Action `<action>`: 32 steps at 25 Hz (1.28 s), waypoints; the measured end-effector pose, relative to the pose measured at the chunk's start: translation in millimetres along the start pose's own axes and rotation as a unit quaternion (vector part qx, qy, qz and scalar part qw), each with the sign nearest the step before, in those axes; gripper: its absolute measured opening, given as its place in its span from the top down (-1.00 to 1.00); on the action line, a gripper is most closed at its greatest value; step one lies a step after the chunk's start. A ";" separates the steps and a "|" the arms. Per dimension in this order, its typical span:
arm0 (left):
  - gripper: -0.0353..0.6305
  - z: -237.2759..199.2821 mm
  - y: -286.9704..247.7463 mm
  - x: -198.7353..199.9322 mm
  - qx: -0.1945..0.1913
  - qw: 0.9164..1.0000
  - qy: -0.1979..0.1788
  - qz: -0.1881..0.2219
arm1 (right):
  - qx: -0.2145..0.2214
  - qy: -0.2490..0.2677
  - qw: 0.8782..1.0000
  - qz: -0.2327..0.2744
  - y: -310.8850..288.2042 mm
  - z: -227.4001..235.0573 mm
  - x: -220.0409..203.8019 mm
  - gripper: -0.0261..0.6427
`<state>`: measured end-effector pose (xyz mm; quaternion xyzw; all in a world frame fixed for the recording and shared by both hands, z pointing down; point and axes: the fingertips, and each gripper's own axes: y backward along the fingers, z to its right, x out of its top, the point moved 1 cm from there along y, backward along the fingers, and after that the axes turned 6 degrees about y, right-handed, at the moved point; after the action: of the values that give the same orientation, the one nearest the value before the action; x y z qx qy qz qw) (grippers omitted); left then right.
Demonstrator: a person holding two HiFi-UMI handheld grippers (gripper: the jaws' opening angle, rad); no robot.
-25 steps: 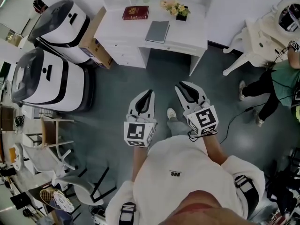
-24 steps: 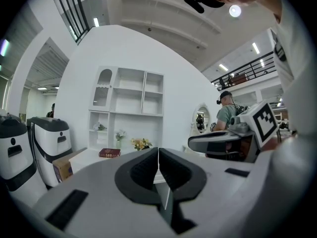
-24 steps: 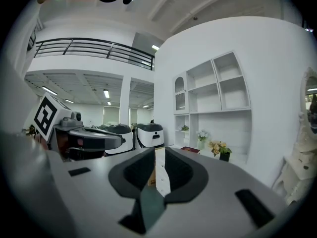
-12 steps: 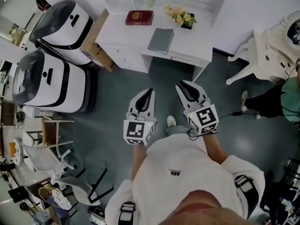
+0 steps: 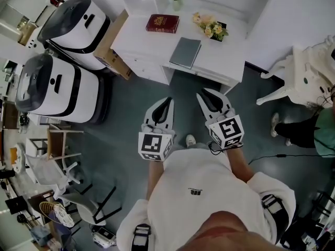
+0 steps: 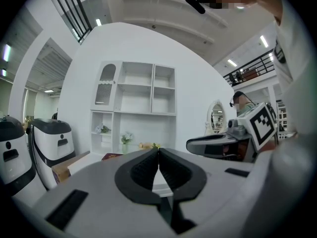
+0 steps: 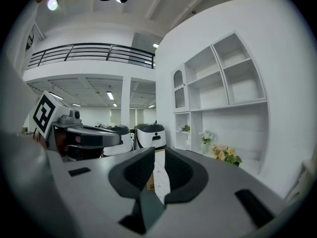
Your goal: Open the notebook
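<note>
Stepping forward has brought the white desk (image 5: 144, 38) nearer, and the closed grey notebook (image 5: 186, 53) lies flat near its front edge — a dark red hardcover book (image 5: 162, 23) and pale flowers (image 5: 210, 27) sit towards the back edge. Short of the desk, the left gripper (image 5: 168, 101) has its jaws together on nothing — the right gripper (image 5: 204, 93) holds its own slightly apart, also empty.

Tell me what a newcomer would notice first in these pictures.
Two bulky white-and-black machines stand on the floor at the head view's left. To their right a white desk bears a grey notebook, a red book and flowers. In front, the left claw and right claw point toward it, empty.
</note>
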<state>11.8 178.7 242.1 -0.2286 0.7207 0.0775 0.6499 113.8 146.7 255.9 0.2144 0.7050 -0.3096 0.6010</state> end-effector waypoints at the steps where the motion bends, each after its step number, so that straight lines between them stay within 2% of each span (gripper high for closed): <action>1: 0.89 -2.3 -3.8 0.1 0.001 1.000 0.001 -0.002 | 0.003 -0.001 1.000 0.000 -4.7 2.5 -0.2 0.78; 8: 0.89 -18.7 -30.7 2.7 0.011 1.000 0.004 -0.006 | 0.016 -0.005 1.000 -0.006 -31.6 20.1 -4.3 0.78; 17: 0.89 -51.2 -61.5 7.2 0.011 1.000 0.005 -0.010 | 0.012 -0.010 1.000 -0.009 -72.9 39.9 -4.8 0.78; 23: 0.89 -82.1 -87.5 9.0 -0.006 1.000 0.004 -0.017 | -0.005 -0.016 1.000 -0.015 -108.1 50.3 -5.7 0.78; 32: 0.89 -133.8 -134.5 19.3 -0.054 0.998 0.001 -0.035 | -0.048 -0.034 0.998 -0.031 -164.5 72.3 -4.3 0.78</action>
<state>-51.9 0.8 267.4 -0.2883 0.7079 0.0937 0.6380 55.4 -21.0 283.3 0.1523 0.7048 -0.3009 0.6242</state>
